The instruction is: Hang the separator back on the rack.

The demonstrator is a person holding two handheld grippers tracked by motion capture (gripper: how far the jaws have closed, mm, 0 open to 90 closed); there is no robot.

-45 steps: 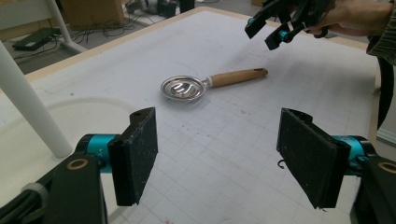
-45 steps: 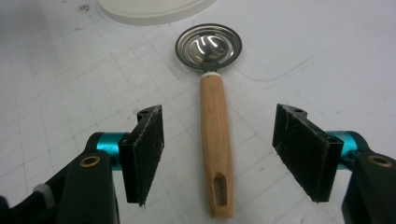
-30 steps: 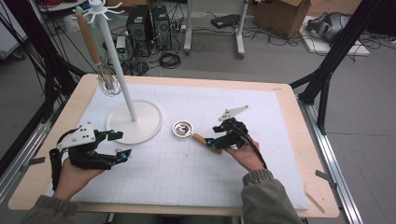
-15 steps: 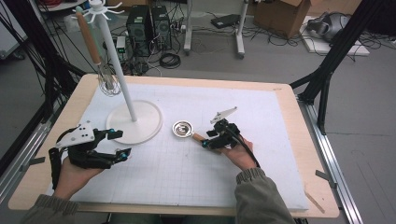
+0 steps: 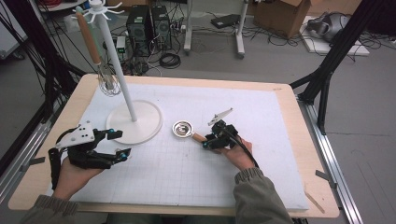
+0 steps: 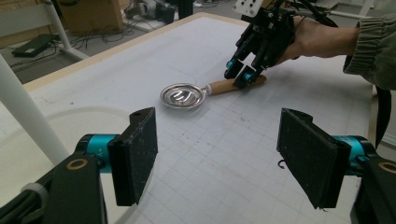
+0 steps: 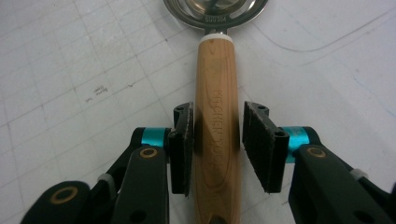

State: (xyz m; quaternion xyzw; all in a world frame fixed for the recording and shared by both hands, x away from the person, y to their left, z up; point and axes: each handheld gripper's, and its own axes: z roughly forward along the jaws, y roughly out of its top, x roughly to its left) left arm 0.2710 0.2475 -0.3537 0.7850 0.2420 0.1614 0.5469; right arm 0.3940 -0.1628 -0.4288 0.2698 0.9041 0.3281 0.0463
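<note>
A small steel strainer with a wooden handle lies flat on the white gridded mat, just right of the stand's base. My right gripper is low over that handle. In the right gripper view the jaws straddle the handle: the left pad touches it and a thin gap shows at the right pad. The strainer bowl lies straight ahead. My left gripper rests at the mat's left, wide open and holding nothing. It faces the strainer and the right gripper.
A white hanging stand rises from a round base at the mat's left. A whisk with a wooden handle hangs from its top hooks. The wooden table edge frames the mat. Cables and boxes lie on the floor beyond.
My right gripper has slid left along the mat and lowered, so its jaws now sit on either side of the strainer's wooden handle. The left gripper has stayed put.
</note>
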